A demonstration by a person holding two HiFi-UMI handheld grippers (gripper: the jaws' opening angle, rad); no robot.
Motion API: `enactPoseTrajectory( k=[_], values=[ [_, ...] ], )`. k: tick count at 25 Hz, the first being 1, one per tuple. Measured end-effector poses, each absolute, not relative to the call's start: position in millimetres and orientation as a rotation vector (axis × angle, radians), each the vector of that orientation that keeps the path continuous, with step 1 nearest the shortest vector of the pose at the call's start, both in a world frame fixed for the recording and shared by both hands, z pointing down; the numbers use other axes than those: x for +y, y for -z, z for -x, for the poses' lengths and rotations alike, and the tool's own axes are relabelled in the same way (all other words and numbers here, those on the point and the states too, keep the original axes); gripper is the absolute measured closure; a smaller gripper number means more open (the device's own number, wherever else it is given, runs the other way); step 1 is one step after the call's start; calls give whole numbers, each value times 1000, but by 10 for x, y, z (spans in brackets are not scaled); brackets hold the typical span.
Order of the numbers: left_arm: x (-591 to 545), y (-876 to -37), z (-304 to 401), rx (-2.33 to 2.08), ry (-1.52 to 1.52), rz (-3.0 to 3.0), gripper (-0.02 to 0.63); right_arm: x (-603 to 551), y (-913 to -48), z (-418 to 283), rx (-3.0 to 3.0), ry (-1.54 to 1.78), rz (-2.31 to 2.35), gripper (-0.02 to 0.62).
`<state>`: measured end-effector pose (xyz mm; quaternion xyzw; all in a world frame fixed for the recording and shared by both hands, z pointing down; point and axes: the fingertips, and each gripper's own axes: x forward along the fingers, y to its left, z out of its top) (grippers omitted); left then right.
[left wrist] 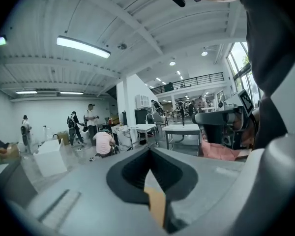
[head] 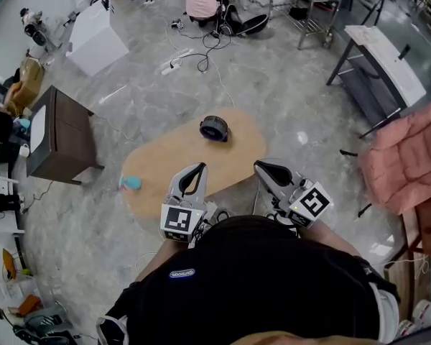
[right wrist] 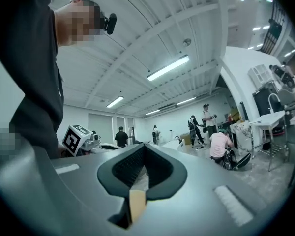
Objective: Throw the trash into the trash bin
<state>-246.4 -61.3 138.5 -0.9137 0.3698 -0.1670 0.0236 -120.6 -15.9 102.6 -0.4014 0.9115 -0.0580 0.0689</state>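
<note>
Blue trash [head: 131,183] is seen left of the left gripper [head: 200,167], the nearer one. It and the right gripper [head: 260,166] are clenched, empty.

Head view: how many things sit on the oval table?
2. A dark round bin near the table's far edge, a small teal thing at its left edge. The person hides the near edge, so more may lie there.
</note>
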Motion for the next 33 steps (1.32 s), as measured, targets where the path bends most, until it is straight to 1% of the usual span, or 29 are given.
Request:
enactPoseTrajectory(
  k=[4,7,11,20,33],
  values=[
    [-541,-1179,2358,1198,379,2860,606,-154,-906,1332,2825,100,1109,565],
    [-512,-1109,2376,1212,331,2846,606,-152,-795,1439,2862,37,1058,566],
    [-465,-1099,2475,1248,309,2839,606,-131,-794,1528,2896,21,1049,566],
    [-472,-1024,2606,1258,315,2816,606,-165,-692,1494,2876,-19,1097,565],
    [-432,-1002,2452,1173,262,2852,606,-87,-707,1396,2854,5,1202,566]
  ],
)
